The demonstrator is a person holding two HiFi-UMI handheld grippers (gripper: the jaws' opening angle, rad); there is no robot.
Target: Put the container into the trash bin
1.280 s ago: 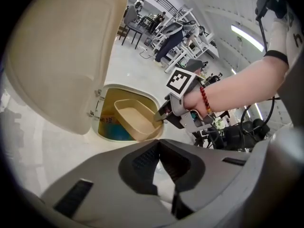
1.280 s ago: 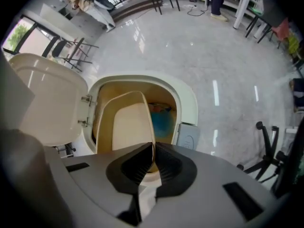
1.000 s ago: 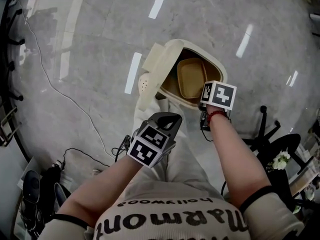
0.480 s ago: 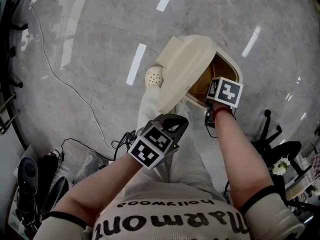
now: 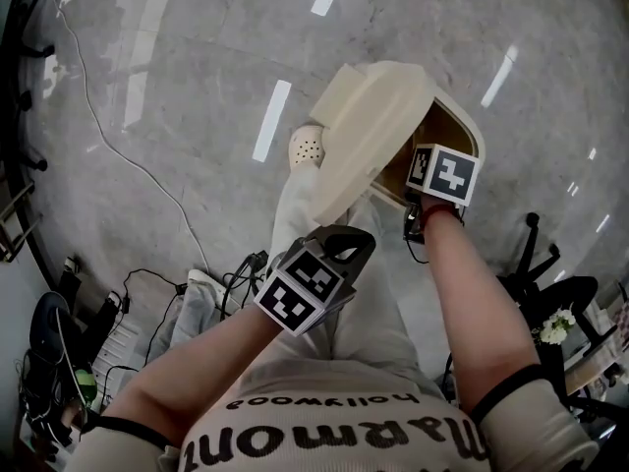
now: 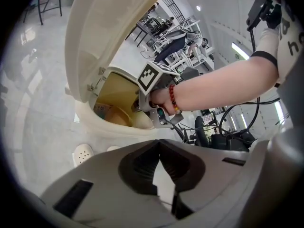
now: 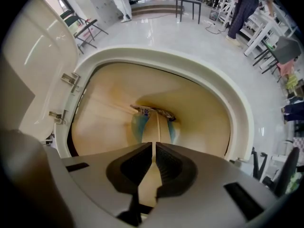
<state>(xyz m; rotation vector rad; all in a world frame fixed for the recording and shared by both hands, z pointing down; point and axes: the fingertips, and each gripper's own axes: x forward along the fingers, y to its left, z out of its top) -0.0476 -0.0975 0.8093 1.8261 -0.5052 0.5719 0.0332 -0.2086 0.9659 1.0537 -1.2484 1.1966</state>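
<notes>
One tan container (image 7: 153,122) is inside the trash bin (image 7: 228,103), at the centre of the right gripper view. It is seen edge-on there. Its long axis runs straight away from the jaws and points down toward the bottom of the bin. A printed label (image 7: 144,110) lies at its far end, and a bluish strip runs down each side of the tan middle.

The right gripper (image 7: 155,147) has its jaws drawn almost together, with only a thin slit between them, pinched on the near edge of the container. The bin's cream rim curves round the opening, and its inner wall is tan. The lid (image 7: 33,65) stands raised at the left of that frame, joined to the bin by two metal hinges (image 7: 70,79).

In the head view the bin sits right of centre in the upper half. The lid covers most of the opening, and the right gripper's marker cube (image 5: 447,175) is at the uncovered right edge.

The left gripper (image 6: 159,144) is held below the centre of that frame, apart from the bin. Its jaws meet at the tips with nothing between them.

A white shoe (image 5: 308,147) rests just left of the bin on the glossy grey floor (image 5: 177,77). A thin cable (image 5: 128,155) trails across the left side of the floor.
</notes>
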